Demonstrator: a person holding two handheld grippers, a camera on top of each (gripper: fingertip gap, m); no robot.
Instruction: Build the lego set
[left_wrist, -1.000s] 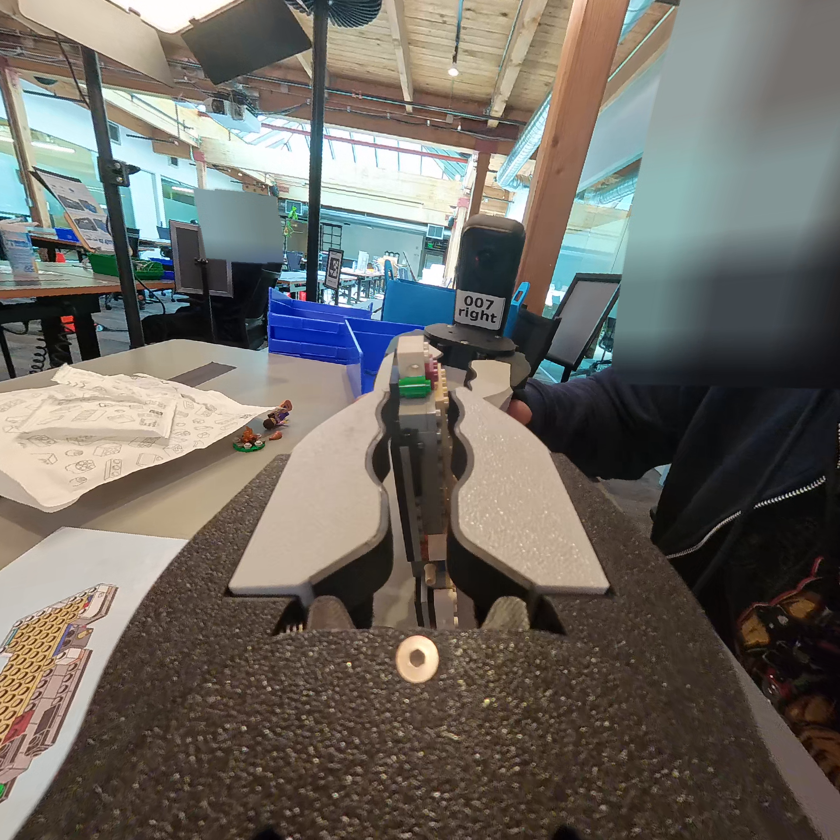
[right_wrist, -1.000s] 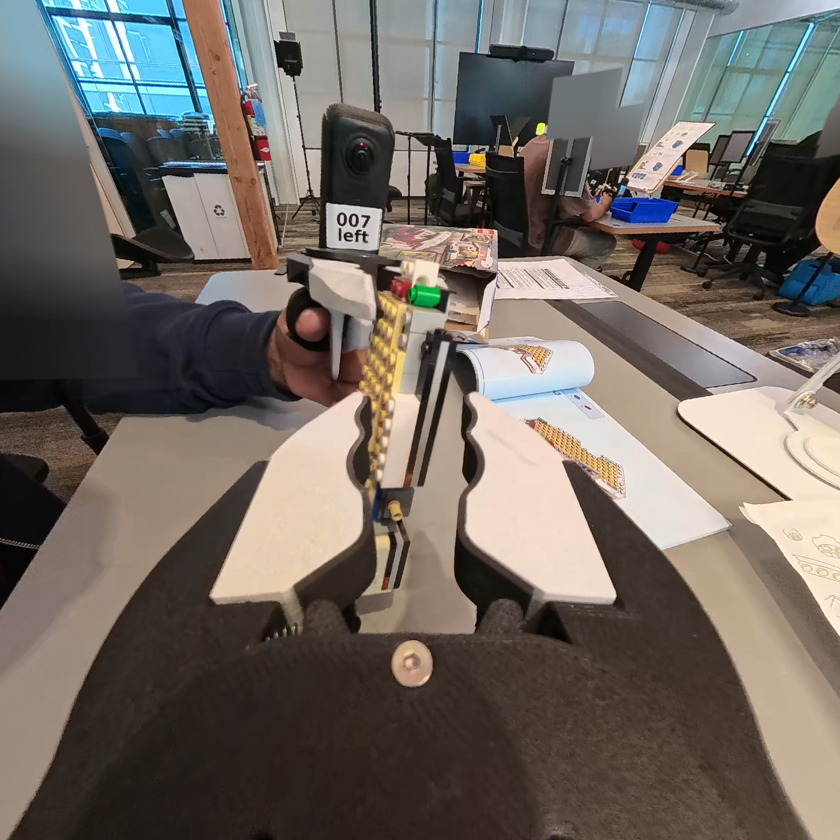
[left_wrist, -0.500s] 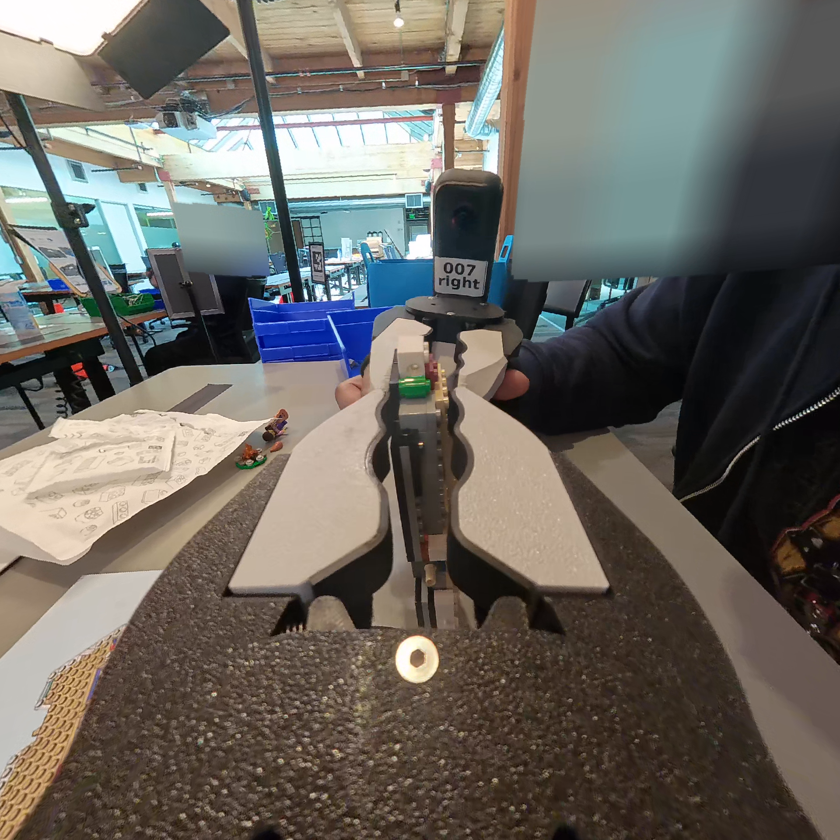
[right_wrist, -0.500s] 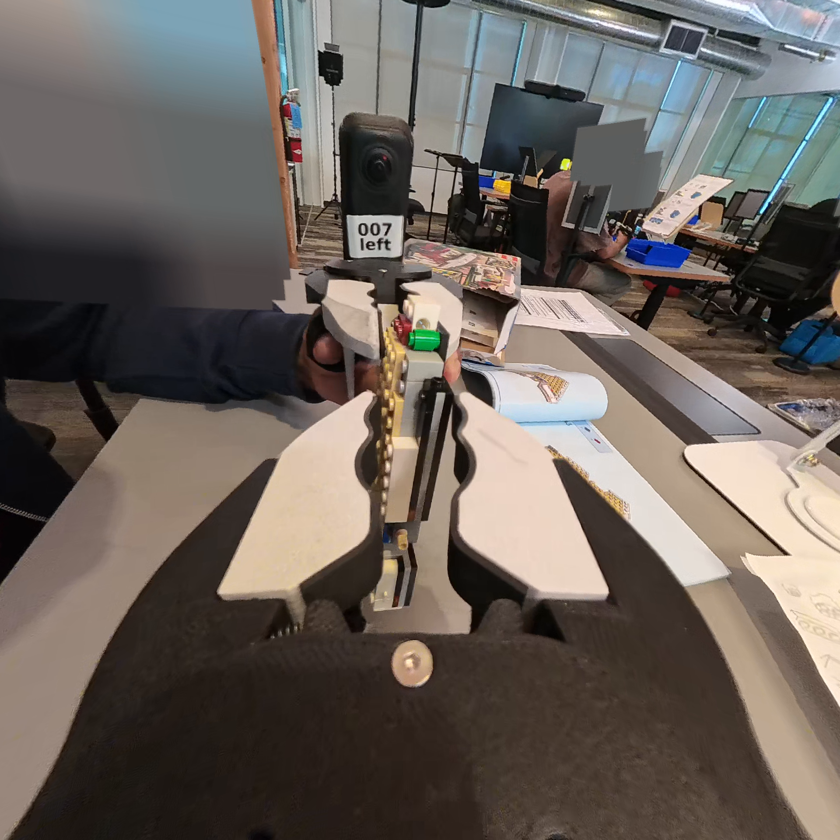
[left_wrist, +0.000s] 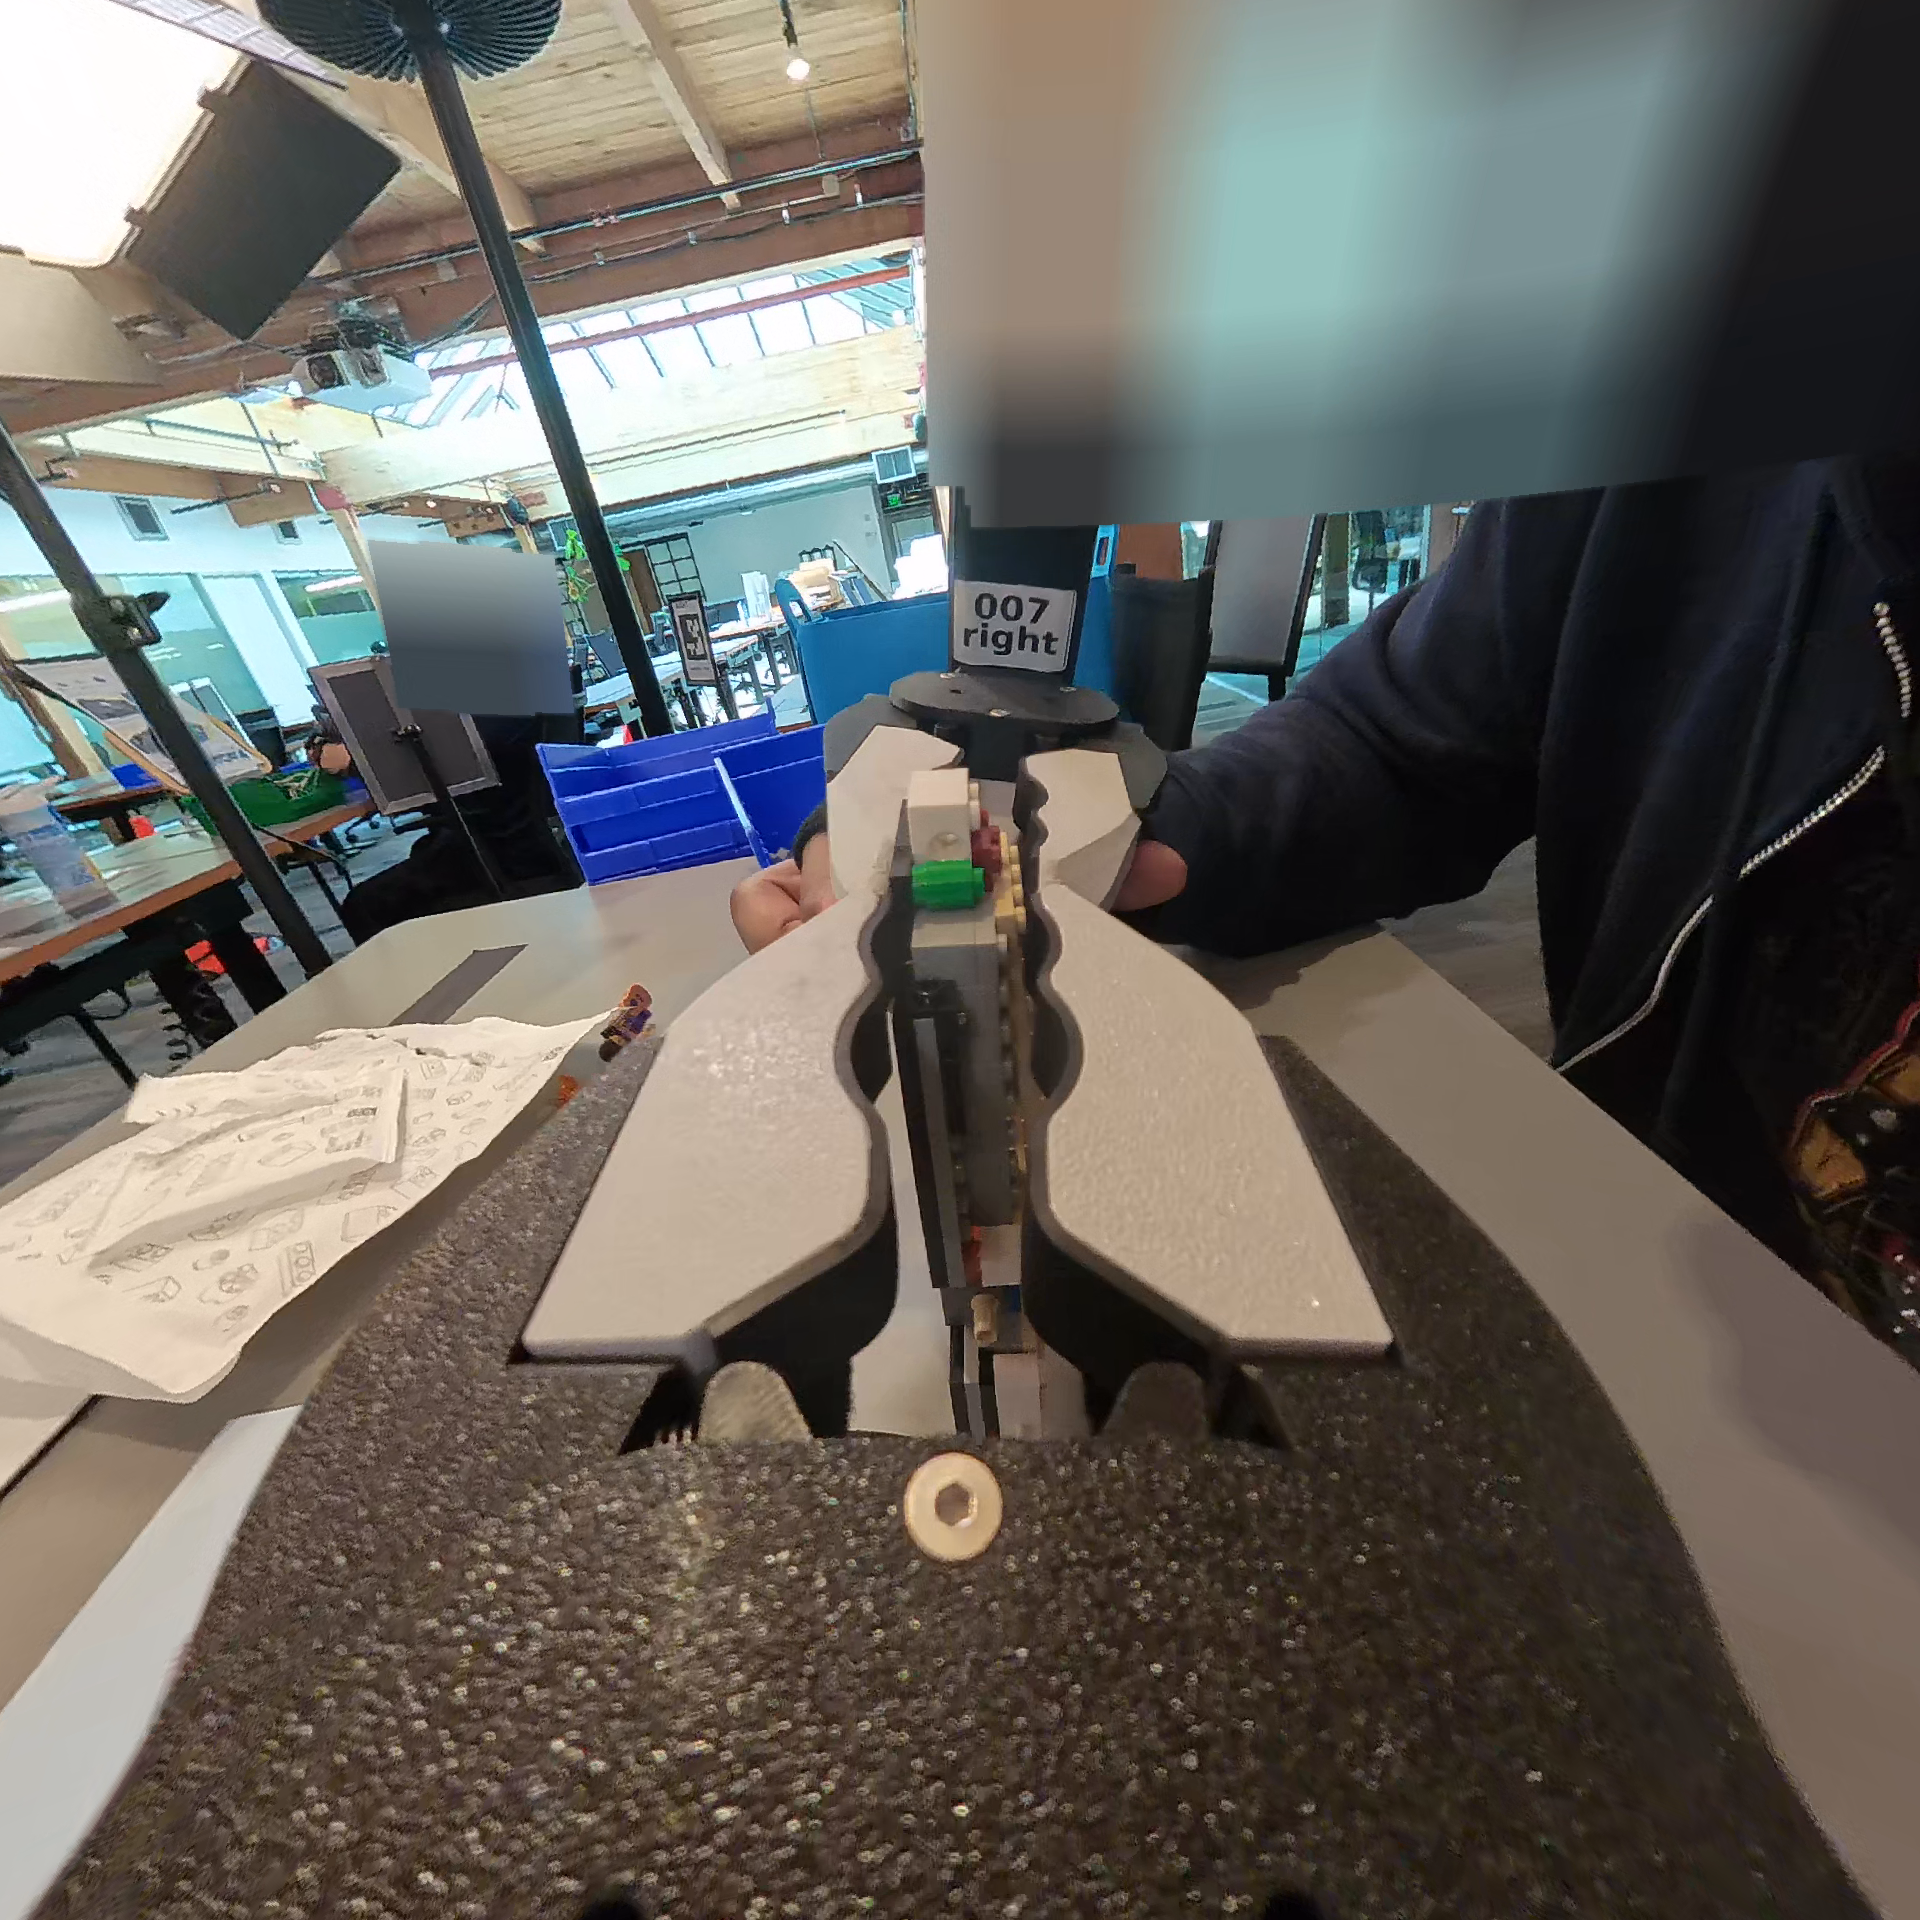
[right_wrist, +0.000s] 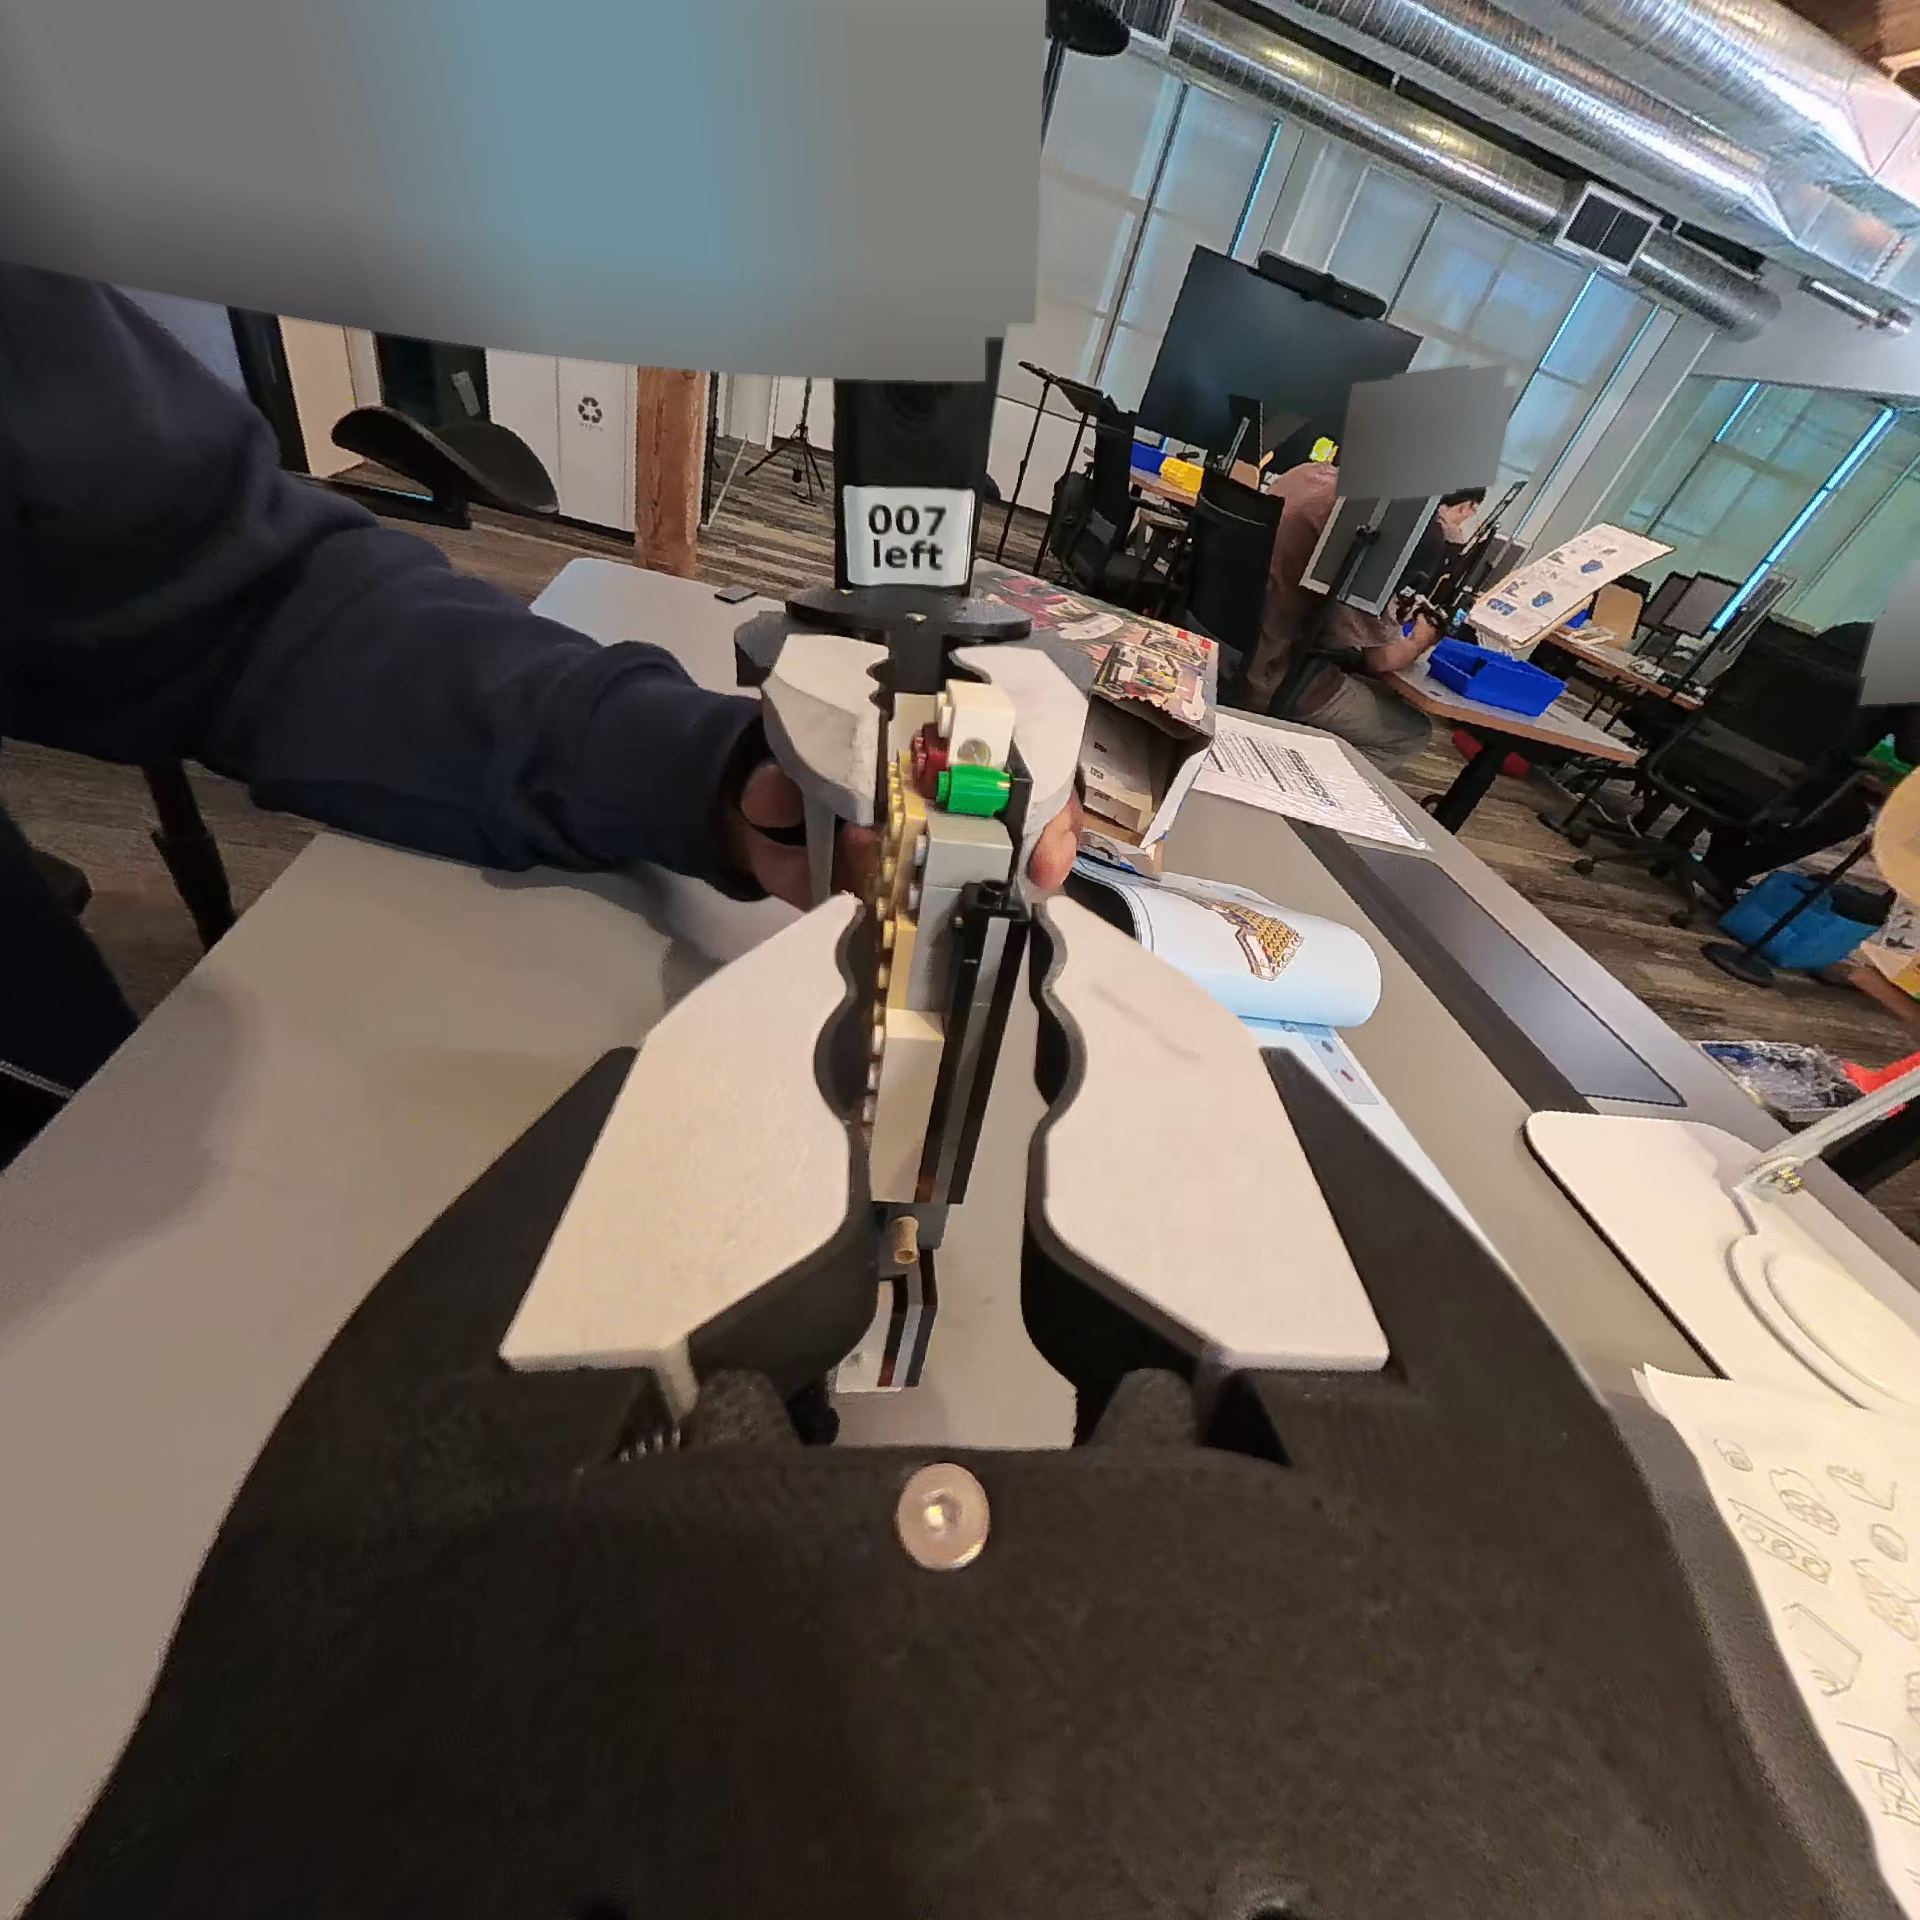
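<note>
the left tongs (left_wrist: 961, 935) are pinching a narrow brick model (left_wrist: 966, 1049), a grey and black slab with a tan studded strip down one side, and both of their pale fingers (left_wrist: 748, 1164) press against its flanks. the right tongs (right_wrist: 940, 925) grip the same brick model (right_wrist: 940, 997) from the opposite end, the tan studs against one finger and the black strip against the other, so the piece is pinched from both ends and held up off the table (right_wrist: 343, 997), between the two tongs and above the table's near side. at its top end sit a white block (left_wrist: 940, 805), a dark red piece (left_wrist: 987, 847) and a green stud (left_wrist: 945, 883), all seated on the model. as for progress, the pictures show a build that is partly assembled and held by both tongs at once; nothing loose sits between the fingers besides the model itself. what remains cannot be read from here. toward the table's far left corner lie crumpled printed paper bags (left_wrist: 229, 1174) and a small purple figure (left_wrist: 629, 1023) just beside them. on the other side an open instruction booklet (right_wrist: 1278, 951) lies near an opened cardboard box (right_wrist: 1143, 717), with a white tray (right_wrist: 1662, 1216) toward the right edge and another printed paper sheet (right_wrist: 1818, 1538) at the near right corner.
</note>
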